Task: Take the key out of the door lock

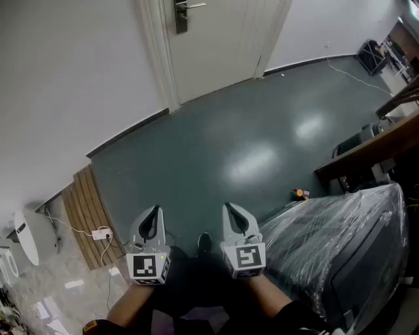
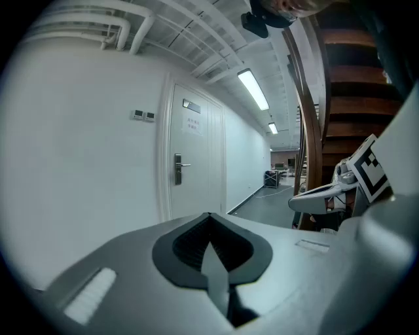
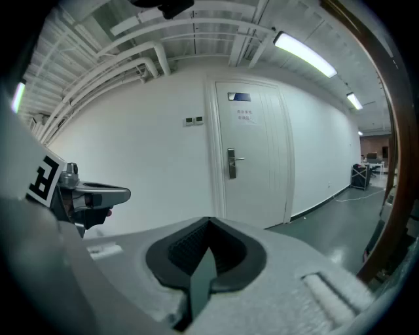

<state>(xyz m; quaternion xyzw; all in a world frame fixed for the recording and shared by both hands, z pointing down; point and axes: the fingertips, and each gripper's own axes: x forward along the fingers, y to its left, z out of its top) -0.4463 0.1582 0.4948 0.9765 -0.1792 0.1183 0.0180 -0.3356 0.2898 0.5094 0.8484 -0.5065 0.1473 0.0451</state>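
A white door stands far ahead, across the dark green floor. Its metal lock plate with a lever handle shows at the top of the head view, and again small in the left gripper view as the lock plate and in the right gripper view as the lock plate. At this distance I cannot make out a key. My left gripper and right gripper hang side by side low in the head view, both shut and empty. The jaws meet in both gripper views: left gripper, right gripper.
A plastic-wrapped bulky object stands close on my right, under a wooden stair rail. A slatted wooden panel, a power strip with cables and a white appliance lie at the left. A small orange item rests on the floor.
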